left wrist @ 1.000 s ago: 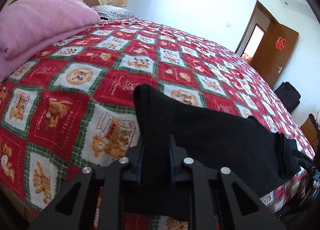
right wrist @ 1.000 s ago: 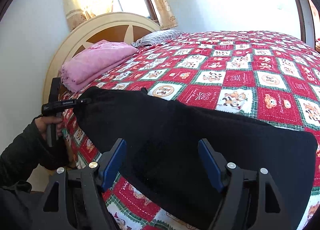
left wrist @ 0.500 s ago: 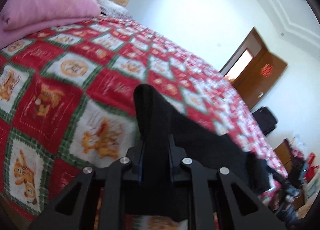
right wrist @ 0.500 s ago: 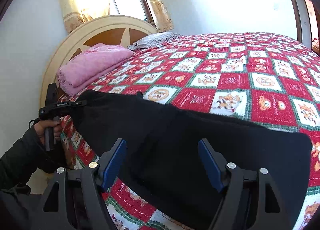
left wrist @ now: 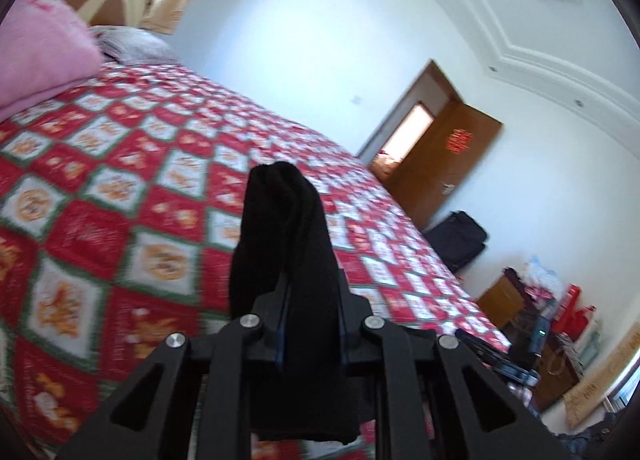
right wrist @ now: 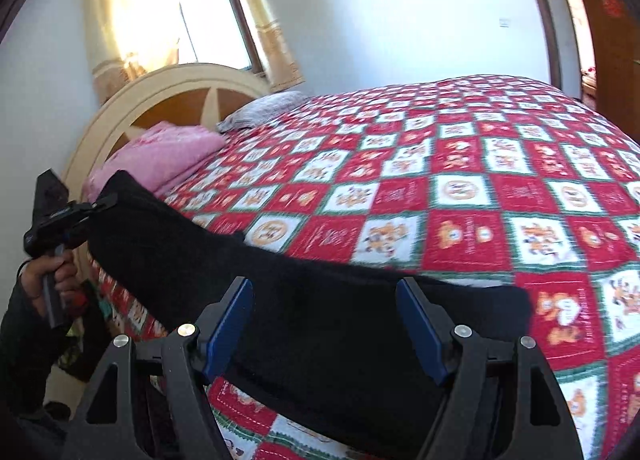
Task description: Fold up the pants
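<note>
Two tools work the black pants (right wrist: 320, 324) lengthwise along the bed (right wrist: 460, 187) edge: left tool (left wrist: 310, 320) clenched on one end, right tool (right wrist: 324, 324) spread wide over the other.

A red, white and green patchwork quilt (right wrist: 460, 187) covers the bed. A folded pink blanket (right wrist: 160, 155) and a grey pillow (right wrist: 264, 111) lie by the cream headboard (right wrist: 120, 115). Beyond stand a brown door (left wrist: 448, 163) and a black suitcase (left wrist: 460, 240).
</note>
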Demonstrator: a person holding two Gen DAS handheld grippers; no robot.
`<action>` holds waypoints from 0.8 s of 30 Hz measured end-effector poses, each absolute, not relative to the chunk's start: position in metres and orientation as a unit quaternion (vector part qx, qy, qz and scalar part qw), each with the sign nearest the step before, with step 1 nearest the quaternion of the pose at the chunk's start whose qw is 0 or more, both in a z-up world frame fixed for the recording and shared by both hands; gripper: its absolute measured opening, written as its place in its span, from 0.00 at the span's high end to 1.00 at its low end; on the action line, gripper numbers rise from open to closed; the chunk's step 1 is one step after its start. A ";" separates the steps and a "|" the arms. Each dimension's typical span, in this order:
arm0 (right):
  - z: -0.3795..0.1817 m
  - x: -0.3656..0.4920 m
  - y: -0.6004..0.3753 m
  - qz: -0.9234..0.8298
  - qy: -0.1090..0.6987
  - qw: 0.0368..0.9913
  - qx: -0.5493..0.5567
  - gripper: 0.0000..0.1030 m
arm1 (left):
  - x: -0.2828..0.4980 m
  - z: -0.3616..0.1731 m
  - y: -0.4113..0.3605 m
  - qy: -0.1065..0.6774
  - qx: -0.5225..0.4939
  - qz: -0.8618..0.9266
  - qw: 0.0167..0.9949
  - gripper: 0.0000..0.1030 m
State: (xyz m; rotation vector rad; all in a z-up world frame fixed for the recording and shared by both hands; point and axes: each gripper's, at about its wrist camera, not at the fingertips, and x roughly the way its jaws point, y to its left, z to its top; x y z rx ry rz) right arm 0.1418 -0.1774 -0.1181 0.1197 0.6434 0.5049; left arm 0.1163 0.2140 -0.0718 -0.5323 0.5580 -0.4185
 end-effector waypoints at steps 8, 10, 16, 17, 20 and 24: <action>-0.114 0.140 -0.232 0.191 0.322 0.923 0.090 0.27 | 0.128 -0.043 0.139 0.276 -0.213 -0.267 0.899 0.82; -0.118 0.140 -0.244 0.175 0.325 0.925 0.094 0.27 | 0.133 -0.039 0.120 0.281 -0.204 -0.283 0.894 0.82; -0.130 0.142 -0.280 0.137 0.333 0.926 0.118 0.27 | 0.148 -0.039 0.065 0.308 -0.197 -0.320 0.874 0.82; -0.131 0.143 -0.285 0.132 0.333 0.926 0.120 0.27 | 0.152 -0.041 0.053 0.314 -0.190 -0.324 0.872 0.82; -0.135 0.145 -0.294 0.124 0.332 0.927 0.126 0.27 | 0.156 -0.045 0.027 0.329 -0.184 -0.336 0.863 0.82; -0.139 0.148 -0.302 0.116 0.331 0.927 0.133 0.27 | 0.161 -0.051 -0.008 0.355 -0.165 -0.353 0.850 0.82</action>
